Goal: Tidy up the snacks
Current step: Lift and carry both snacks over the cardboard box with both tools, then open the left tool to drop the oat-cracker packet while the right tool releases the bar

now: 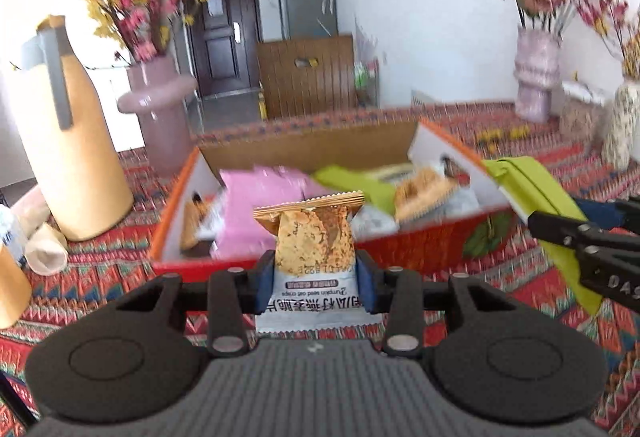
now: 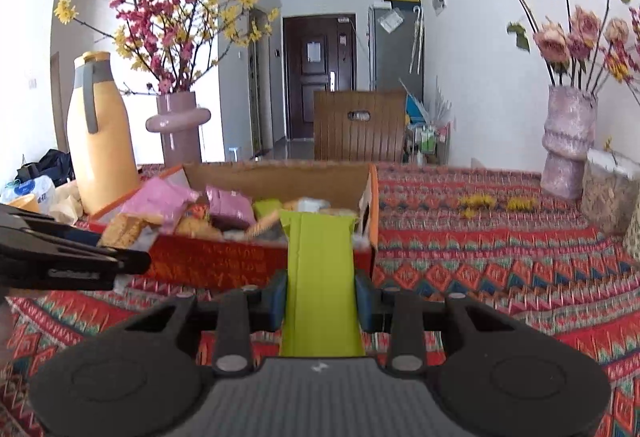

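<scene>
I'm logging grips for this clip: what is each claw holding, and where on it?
Left claw pinches the oat crisp packet across its lower half. Right claw clamps the green packet at mid-length, by its side edges.

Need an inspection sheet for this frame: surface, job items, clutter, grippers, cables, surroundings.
Surface: red patterned tablecloth.
Job's things: open red cardboard snack box with pink, green and biscuit packets inside; gold-and-white pumpkin seed crisp packet; lime green flat packet.
Clutter: tall cream jug with grey handle; pink ringed vase; textured pink vase; yellow petals.
Grippers: left gripper shut on the crisp packet; right gripper shut on the green packet; both in front of the box.
Cables: nothing seen.
Surroundings: dark door, wooden chair back.
</scene>
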Demonstrator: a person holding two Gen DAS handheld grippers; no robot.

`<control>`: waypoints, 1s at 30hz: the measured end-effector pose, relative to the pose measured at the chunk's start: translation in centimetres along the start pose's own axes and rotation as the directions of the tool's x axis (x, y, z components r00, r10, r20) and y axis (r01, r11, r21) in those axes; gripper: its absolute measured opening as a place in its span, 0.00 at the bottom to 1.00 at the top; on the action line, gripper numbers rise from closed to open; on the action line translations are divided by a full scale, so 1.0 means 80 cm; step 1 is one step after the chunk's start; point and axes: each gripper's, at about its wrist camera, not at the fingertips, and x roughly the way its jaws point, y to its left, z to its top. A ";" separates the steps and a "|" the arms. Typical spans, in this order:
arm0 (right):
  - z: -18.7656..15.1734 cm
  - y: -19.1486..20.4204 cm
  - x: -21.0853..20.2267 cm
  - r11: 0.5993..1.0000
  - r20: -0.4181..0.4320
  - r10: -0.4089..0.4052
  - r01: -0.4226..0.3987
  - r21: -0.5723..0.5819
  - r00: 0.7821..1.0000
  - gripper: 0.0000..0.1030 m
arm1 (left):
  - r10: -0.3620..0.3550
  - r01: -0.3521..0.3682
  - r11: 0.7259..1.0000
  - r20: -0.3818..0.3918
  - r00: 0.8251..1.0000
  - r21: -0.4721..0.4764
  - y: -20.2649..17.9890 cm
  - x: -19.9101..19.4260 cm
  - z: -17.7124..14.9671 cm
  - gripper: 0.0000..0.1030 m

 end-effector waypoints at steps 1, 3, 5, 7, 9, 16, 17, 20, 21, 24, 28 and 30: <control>0.005 0.002 0.003 1.000 0.014 0.000 0.000 -0.007 1.000 0.33 | 0.004 -0.003 1.000 0.009 1.000 -0.009 0.002 0.000 0.004 0.41; 0.014 0.005 0.010 1.000 0.035 0.003 -0.002 -0.020 0.999 0.33 | 0.011 -0.011 1.000 0.023 1.000 -0.027 0.006 0.003 0.013 0.41; 0.023 0.007 0.019 1.000 0.049 0.004 -0.002 -0.029 0.999 0.32 | 0.014 -0.012 0.999 0.039 0.999 -0.042 0.007 0.005 0.020 0.41; 0.030 0.010 0.029 0.999 0.060 0.001 0.001 -0.037 0.998 0.32 | 0.011 -0.008 0.999 0.055 0.998 -0.053 0.008 0.010 0.026 0.41; 0.037 0.011 0.040 0.999 0.063 -0.001 0.003 -0.036 0.998 0.33 | 0.012 -0.008 0.998 0.067 0.998 -0.055 0.006 0.016 0.031 0.41; 0.051 0.006 0.079 1.000 0.065 -0.017 0.018 -0.008 0.998 0.33 | 0.013 -0.008 0.998 0.075 0.997 -0.061 0.003 0.041 0.041 0.40; 0.053 0.006 0.084 1.000 0.064 -0.017 0.018 -0.002 0.998 0.33 | 0.012 -0.008 0.998 0.075 0.997 -0.061 0.003 0.046 0.042 0.40; 0.055 0.001 0.099 1.000 0.058 -0.023 0.022 0.015 0.998 0.33 | 0.016 -0.011 0.998 0.075 0.997 -0.060 0.000 0.060 0.046 0.40; 0.056 0.000 0.104 1.000 0.056 -0.025 0.024 0.020 0.998 0.33 | 0.014 -0.010 0.998 0.072 0.997 -0.059 -0.001 0.065 0.047 0.40; 0.058 -0.003 0.115 0.999 0.055 -0.028 0.026 0.037 0.998 0.33 | 0.011 -0.007 0.998 0.066 0.998 -0.054 -0.005 0.079 0.050 0.40; 0.062 -0.004 0.131 0.998 0.053 -0.039 0.036 0.048 0.998 0.33 | 0.012 -0.009 0.999 0.066 0.998 -0.048 -0.010 0.093 0.054 0.40; 0.063 -0.004 0.137 0.998 0.050 -0.042 0.039 0.053 0.998 0.33 | 0.011 -0.008 0.999 0.060 0.998 -0.049 -0.011 0.099 0.054 0.40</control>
